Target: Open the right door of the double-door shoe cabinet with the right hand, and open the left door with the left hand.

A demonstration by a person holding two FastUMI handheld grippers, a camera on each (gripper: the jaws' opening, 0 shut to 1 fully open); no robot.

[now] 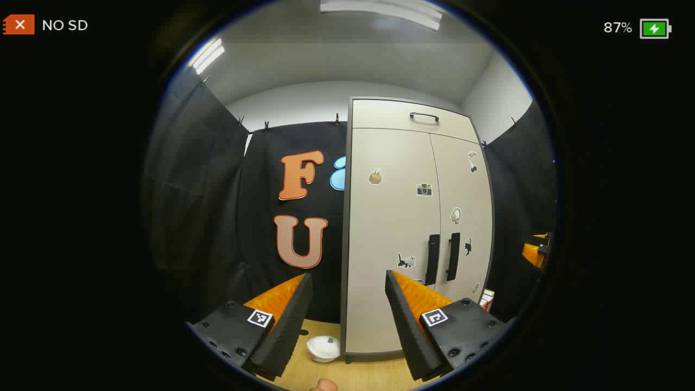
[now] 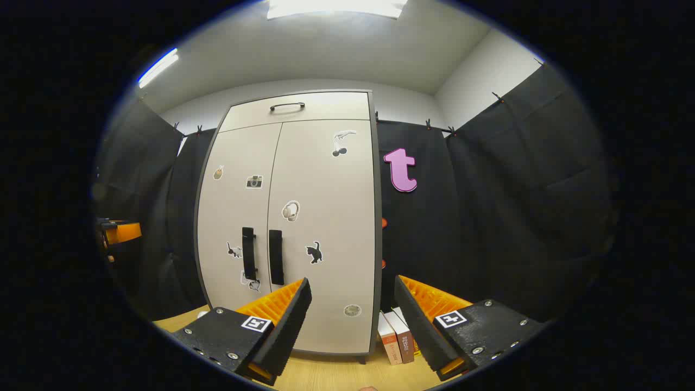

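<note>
A: Where does the right door's handle (image 2: pixel 276 257) sit from the right gripper (image 2: pixel 352 304)?

B: Up and to the left of its spread, empty fingers, well apart. The handle's bar runs vertically, hard by the cabinet's centre seam.

A: And the left gripper (image 1: pixel 347 301)?

B: Also released, holding nothing. The left door's handle (image 1: pixel 433 259) lies ahead to its right, vertical too. Both doors look closed, so neither reach has begun.

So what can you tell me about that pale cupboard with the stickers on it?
The tall cream double-door shoe cabinet stands upright on a light wooden floor against black cloth. Both doors are shut. Two vertical black handles sit side by side at the centre seam, and a flap with a curved handle is above. Small stickers dot the doors. Nothing touches it.
</note>
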